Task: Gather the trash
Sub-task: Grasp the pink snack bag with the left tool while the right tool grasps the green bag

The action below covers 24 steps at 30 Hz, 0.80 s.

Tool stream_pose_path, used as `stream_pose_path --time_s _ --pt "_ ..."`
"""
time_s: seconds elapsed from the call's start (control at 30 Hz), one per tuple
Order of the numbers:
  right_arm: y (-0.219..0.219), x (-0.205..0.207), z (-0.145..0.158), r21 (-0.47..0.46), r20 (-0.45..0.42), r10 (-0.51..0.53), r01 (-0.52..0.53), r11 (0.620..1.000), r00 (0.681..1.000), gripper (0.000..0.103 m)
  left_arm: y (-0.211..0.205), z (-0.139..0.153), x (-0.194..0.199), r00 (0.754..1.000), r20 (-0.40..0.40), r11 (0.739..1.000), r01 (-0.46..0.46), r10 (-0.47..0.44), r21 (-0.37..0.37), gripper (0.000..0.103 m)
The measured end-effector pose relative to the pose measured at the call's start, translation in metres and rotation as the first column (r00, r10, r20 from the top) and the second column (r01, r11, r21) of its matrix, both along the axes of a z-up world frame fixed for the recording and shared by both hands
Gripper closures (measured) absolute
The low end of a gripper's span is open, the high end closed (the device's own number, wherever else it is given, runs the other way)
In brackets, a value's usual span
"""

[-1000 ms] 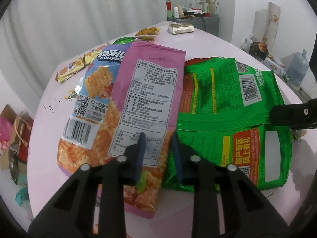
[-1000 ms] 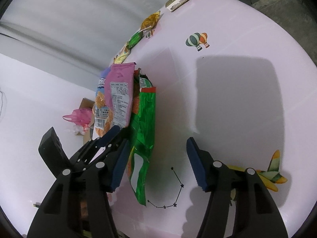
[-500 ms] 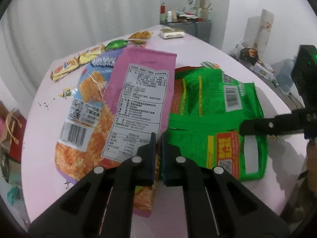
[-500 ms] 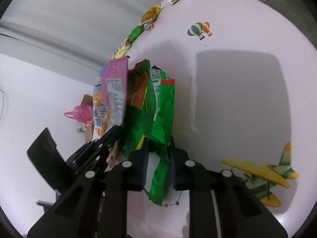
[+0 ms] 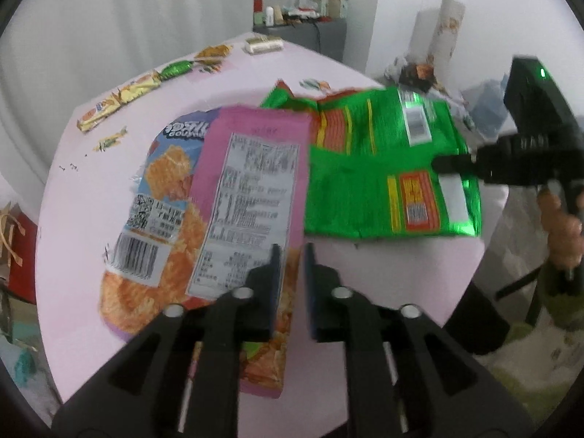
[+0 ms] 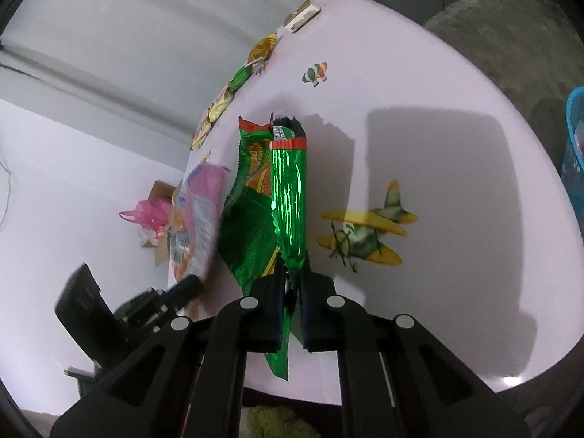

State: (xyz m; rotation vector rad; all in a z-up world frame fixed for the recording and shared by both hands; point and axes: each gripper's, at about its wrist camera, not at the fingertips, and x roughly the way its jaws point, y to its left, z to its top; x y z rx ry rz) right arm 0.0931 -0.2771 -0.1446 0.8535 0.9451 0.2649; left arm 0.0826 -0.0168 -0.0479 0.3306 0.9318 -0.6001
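Clamped on the green foil snack bag point(image 6: 270, 226), the right gripper point(image 6: 292, 284) has its jaws pressed together over the bag's crimped lower edge, and the bag stands up folded above the pink table point(image 6: 456, 168). In the left wrist view the same bag point(image 5: 372, 179) hangs spread out, pinched at its right edge by the right gripper point(image 5: 452, 164), with a hand point(image 5: 562, 230) partly cut off at the frame's side.

The left gripper point(image 5: 292, 255) has a narrow gap between its jaws, which are opening; the lower right corner of the pink cracker bag point(image 5: 252, 197) lies in that gap. Whether the pads touch the foil is hard to make out, since the picture is smeared by motion. That pink bag overlaps a blue and orange cracker bag point(image 5: 153, 200), much of it hidden underneath.

From the right wrist the pink bag point(image 6: 200, 219) shows only edge-on, its print unreadable, with the left gripper point(image 6: 182, 286) a dark blur below it. That view alone shows the aeroplane sticker point(image 6: 365, 233) and the balloon sticker point(image 6: 315, 73) clearly, plus a blue bin point(image 6: 576, 153) cut off at the right edge.

Farther off, small wrappers point(image 5: 153, 84) lie in a row near the table's far edge, then a small box point(image 5: 262, 44). A cluttered shelf point(image 5: 299, 14) stands beyond.
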Motion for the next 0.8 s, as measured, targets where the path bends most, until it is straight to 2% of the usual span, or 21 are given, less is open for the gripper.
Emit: stream_pose_path --time_s 0.07,0.23,0.5,0.7,0.73,0.8 --pt "0.002 0.001 -0.003 0.016 0.001 0.001 -0.001 1.000 1.000 0.096 -0.003 -0.004 -0.006 1.000 0.012 0.999 0.000 0.000 0.033 0.064" --pt "0.000 0.000 -0.005 0.123 0.020 0.020 -0.022 0.992 1.000 0.097 -0.014 -0.011 -0.021 0.994 0.105 0.986 0.012 -0.029 0.165 0.053" --pt "-0.006 -0.001 -0.006 0.262 0.045 0.031 -0.042 0.964 0.999 0.098 -0.026 -0.020 -0.024 0.972 0.228 0.943 -0.015 -0.066 0.334 0.053" --pt "-0.007 -0.002 -0.001 0.331 0.073 0.044 -0.066 0.941 0.996 0.098 -0.031 -0.021 -0.025 0.961 0.262 0.925 -0.023 -0.083 0.380 0.053" --pt "-0.008 -0.002 0.000 0.335 0.076 0.046 -0.069 0.940 0.996 0.098 -0.032 -0.020 -0.023 0.962 0.261 0.925 -0.025 -0.081 0.379 0.054" --pt "-0.008 -0.005 0.002 0.339 0.081 0.049 -0.074 0.938 0.995 0.098 -0.031 -0.021 -0.021 0.967 0.246 0.929 -0.032 -0.064 0.368 0.063"
